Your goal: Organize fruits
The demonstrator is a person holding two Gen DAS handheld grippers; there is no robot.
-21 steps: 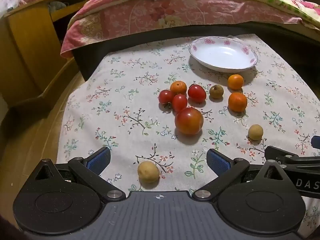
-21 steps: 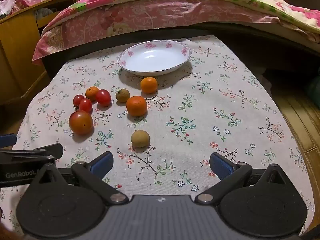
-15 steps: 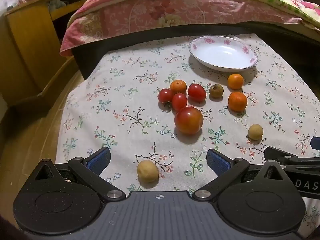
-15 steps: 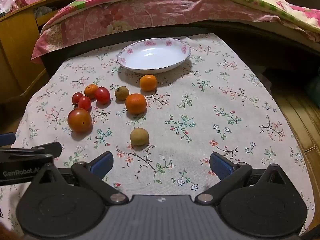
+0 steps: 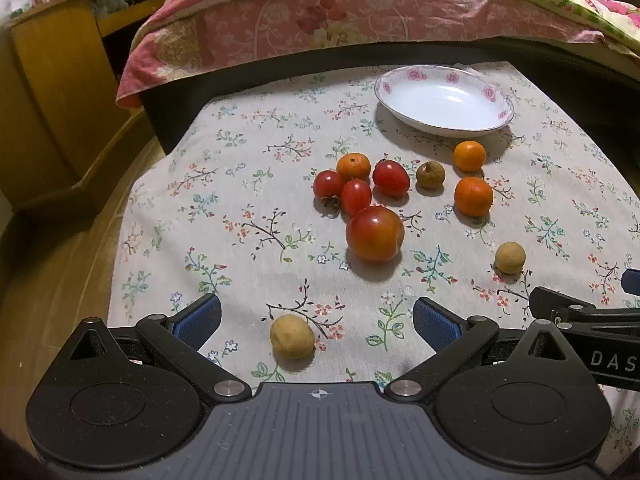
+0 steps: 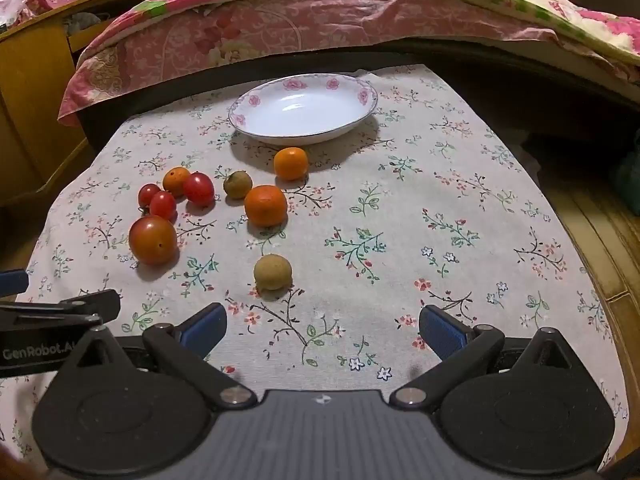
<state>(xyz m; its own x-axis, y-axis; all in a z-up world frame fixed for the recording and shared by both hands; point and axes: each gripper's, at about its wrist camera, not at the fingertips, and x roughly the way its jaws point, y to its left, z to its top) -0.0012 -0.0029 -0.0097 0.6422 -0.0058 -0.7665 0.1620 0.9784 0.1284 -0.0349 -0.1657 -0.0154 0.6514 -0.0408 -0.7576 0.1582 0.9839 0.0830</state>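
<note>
**Both grippers spread above a fruit-strewn cloth; plate holds nothing**

Left side first. The left gripper point(image 5: 316, 322) hangs over the near edge of the flowered tablecloth point(image 5: 240, 200), jaws spread wide and pinching nothing. A pale yellow-brown fruit point(image 5: 292, 337) lies on the cloth between its blue pads point(image 5: 198, 320), touching neither.

Centre of the cloth: a large tomato point(image 5: 375, 233) sits at 12 o'clock from that pale fruit. Just beyond it, three small red tomatoes point(image 5: 356, 196) and a small orange point(image 5: 353, 167) bunch together, touching or nearly so. At 3 o'clock from the bunch lies a brownish-green fruit point(image 5: 430, 175), then two more oranges, one point(image 5: 473, 195) nearer and one point(image 5: 469, 156) just beside the plate.

The white plate point(image 6: 248, 120), with pink roses on its rim, stands at the far edge of the cloth, no fruit in it.

Right side. A tan round fruit point(image 6: 273, 271) lies at 11 o'clock from the right gripper point(image 6: 322, 326), just ahead of its left pad. Its jaws are likewise spread wide, with bare cloth between them.

Behind the table runs a bed with a pink quilt point(image 6: 280, 28).
</note>
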